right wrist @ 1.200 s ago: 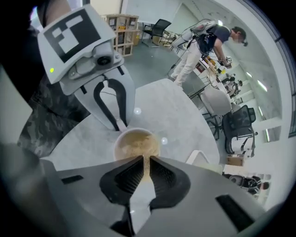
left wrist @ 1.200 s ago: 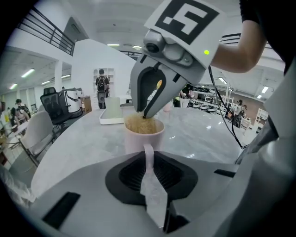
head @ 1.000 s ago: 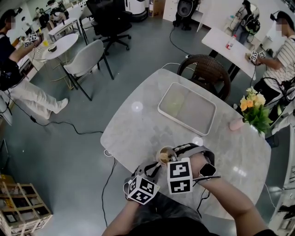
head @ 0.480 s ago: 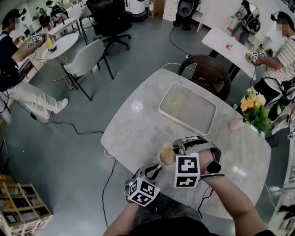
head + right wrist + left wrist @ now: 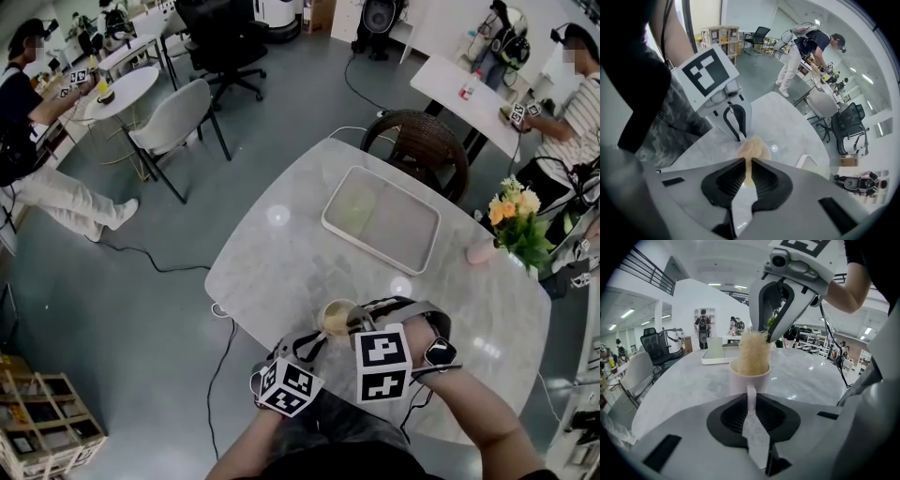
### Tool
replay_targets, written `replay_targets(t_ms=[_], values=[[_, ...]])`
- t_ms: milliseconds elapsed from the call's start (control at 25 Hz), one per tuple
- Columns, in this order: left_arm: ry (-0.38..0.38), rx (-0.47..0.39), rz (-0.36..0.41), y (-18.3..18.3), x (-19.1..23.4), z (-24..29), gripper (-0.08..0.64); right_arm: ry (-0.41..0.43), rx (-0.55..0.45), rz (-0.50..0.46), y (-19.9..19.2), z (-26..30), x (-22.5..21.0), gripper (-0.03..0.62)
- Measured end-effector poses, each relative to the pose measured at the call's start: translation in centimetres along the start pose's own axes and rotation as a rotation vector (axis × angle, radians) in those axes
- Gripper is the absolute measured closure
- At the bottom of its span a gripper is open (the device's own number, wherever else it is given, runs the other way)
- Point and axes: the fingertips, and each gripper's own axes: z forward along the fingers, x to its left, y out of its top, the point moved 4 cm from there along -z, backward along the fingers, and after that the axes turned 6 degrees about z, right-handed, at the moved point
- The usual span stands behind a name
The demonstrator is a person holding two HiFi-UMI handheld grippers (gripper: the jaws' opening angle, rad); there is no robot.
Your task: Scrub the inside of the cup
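Observation:
A pale pink cup [image 5: 330, 319] stands near the front edge of the marble table [image 5: 281, 253]. My left gripper [image 5: 317, 339] is shut on the cup's handle [image 5: 751, 397], which sits pinched between its jaws in the left gripper view. A tan fibrous scrubber [image 5: 752, 355] sticks up out of the cup [image 5: 750, 378]. My right gripper [image 5: 354, 322] comes down steeply from above and is shut on the scrubber [image 5: 752, 149]. In the left gripper view the right gripper [image 5: 780, 310] hangs over the cup's rim. The cup's inside is hidden by the scrubber.
A white rectangular tray [image 5: 375, 251] lies at the table's middle. A vase of yellow flowers [image 5: 518, 220] stands at the right edge. A wicker chair [image 5: 422, 145] is behind the table. People sit at other tables around the room.
My right gripper has shifted to the right and bobbed up and down with the scrubber at the cup's mouth. The left gripper and the cup have stayed still.

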Motion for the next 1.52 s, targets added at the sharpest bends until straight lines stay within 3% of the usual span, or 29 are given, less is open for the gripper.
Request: replay_targets(t_ms=[200, 400, 520, 720, 880, 1000, 1120, 1240, 1320, 1400, 1520], values=[[-0.007, 0.006, 0.008, 0.1, -0.3, 0.3, 0.501, -0.052, -0.059, 0.043, 0.8, 0.0, -1.8, 0.543], [-0.008, 0.003, -0.002, -0.1, -0.7, 0.0, 0.500, -0.180, 0.016, 0.037, -0.4, 1.2, -4.3, 0.543], [-0.004, 0.004, -0.005, -0.2, -0.7, -0.1, 0.501, -0.207, 0.055, 0.030, -1.5, 1.2, -4.2, 0.543], [0.009, 0.006, -0.002, 0.0, -0.2, -0.2, 0.500, -0.145, 0.078, -0.015, -1.7, 0.2, -1.8, 0.544], [0.008, 0.012, 0.002, 0.0, -0.2, 0.0, 0.501, -0.003, -0.012, 0.024, -0.4, 0.3, 0.0, 0.545], [0.005, 0.015, 0.004, -0.1, -0.4, 0.0, 0.500, 0.008, -0.062, 0.059, 0.2, 1.5, -0.6, 0.545], [-0.002, 0.013, 0.008, 0.0, -0.4, -0.3, 0.500, -0.079, -0.007, 0.026, 0.2, 3.0, -2.4, 0.545], [0.000, -0.001, -0.002, 0.2, -0.3, -0.5, 0.501, -0.177, 0.091, -0.082, 0.0, 4.6, -3.4, 0.545], [0.001, -0.007, -0.014, 0.2, -0.7, -0.5, 0.501, -0.195, 0.146, -0.134, 0.0, 5.1, -3.1, 0.545], [0.007, -0.002, -0.009, 0.1, -0.8, -0.4, 0.500, -0.160, 0.193, -0.147, -0.3, 5.3, -2.5, 0.545], [0.015, 0.006, 0.011, 0.0, -0.4, -0.2, 0.500, -0.022, 0.203, -0.095, -0.3, 5.2, -1.2, 0.545]])
